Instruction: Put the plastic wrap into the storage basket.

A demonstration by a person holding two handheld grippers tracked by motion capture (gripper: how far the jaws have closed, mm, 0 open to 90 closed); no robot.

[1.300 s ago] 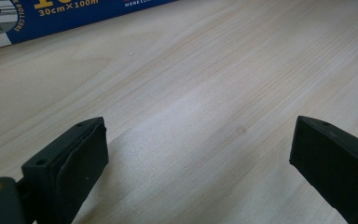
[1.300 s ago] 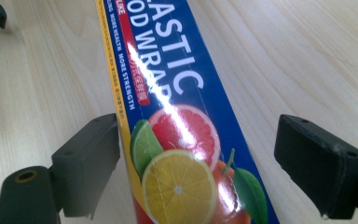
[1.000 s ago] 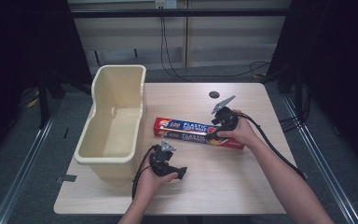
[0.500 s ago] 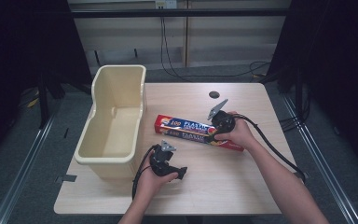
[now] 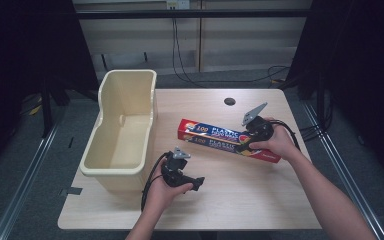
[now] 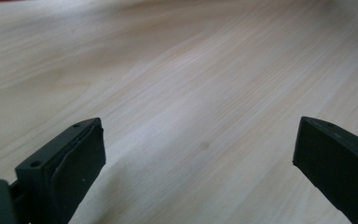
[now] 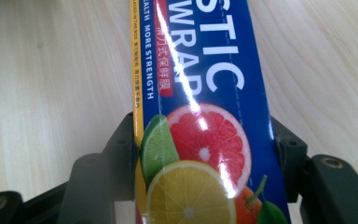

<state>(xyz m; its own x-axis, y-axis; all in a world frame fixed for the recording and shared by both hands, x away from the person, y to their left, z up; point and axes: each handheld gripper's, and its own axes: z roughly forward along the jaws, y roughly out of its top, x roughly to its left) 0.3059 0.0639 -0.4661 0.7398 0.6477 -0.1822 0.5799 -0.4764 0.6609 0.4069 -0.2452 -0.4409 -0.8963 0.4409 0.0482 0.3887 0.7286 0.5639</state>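
Now right gripper (image 5: 243, 144) jaws have just clamped shut on the plastic wrap box (image 5: 215, 138), which sits mid-surface (image 5: 260, 200) beside the cream bin (image 5: 122, 131); grasp looks secured, lift likely next; left gripper (image 5: 198, 183) jaws wide open, empty, resting near front edge

table (image 5: 260, 200): pale matt wood grain | plastic-wrap box (image 7: 200, 93): glossy printed cardboard | bin (image 5: 125, 130): smooth cream plastic
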